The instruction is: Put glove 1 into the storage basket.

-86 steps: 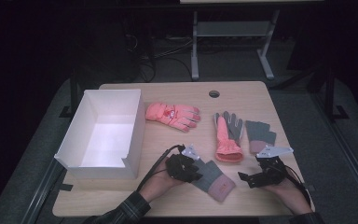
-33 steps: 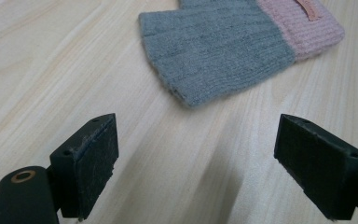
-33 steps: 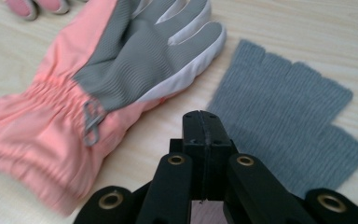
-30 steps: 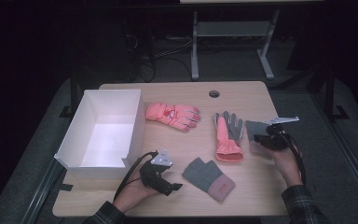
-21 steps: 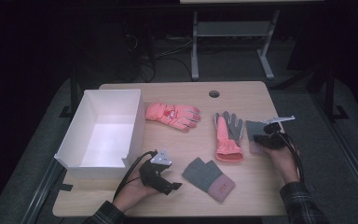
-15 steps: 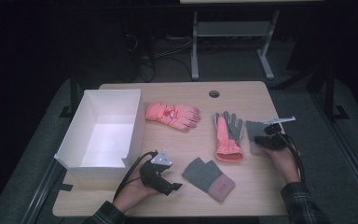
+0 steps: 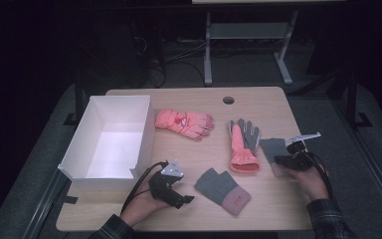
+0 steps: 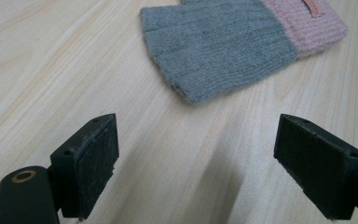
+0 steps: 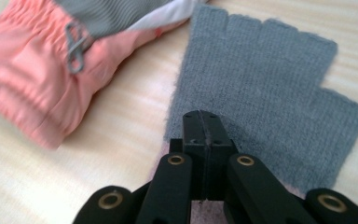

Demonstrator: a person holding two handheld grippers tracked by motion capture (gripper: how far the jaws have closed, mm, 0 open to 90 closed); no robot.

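Tabletop (image 7: 278,209) fills lower frame. Grey fingerless glove (image 7: 272,148) lies flat at right, beside coral glove (image 7: 243,142). Right tool (image 7: 281,160) jaws pressed together, tips over glove's cuff edge. Left tool (image 7: 179,200) spread, lower centre-left.

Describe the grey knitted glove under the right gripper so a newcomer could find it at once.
Start at the wooden table and go to its right edge, past the coral and grey glove lying palm up. The grey fingerless glove lies flat beside that glove's cuff, with the shut right gripper over its near end. Its twin lies nearer the middle front, by the open left gripper.
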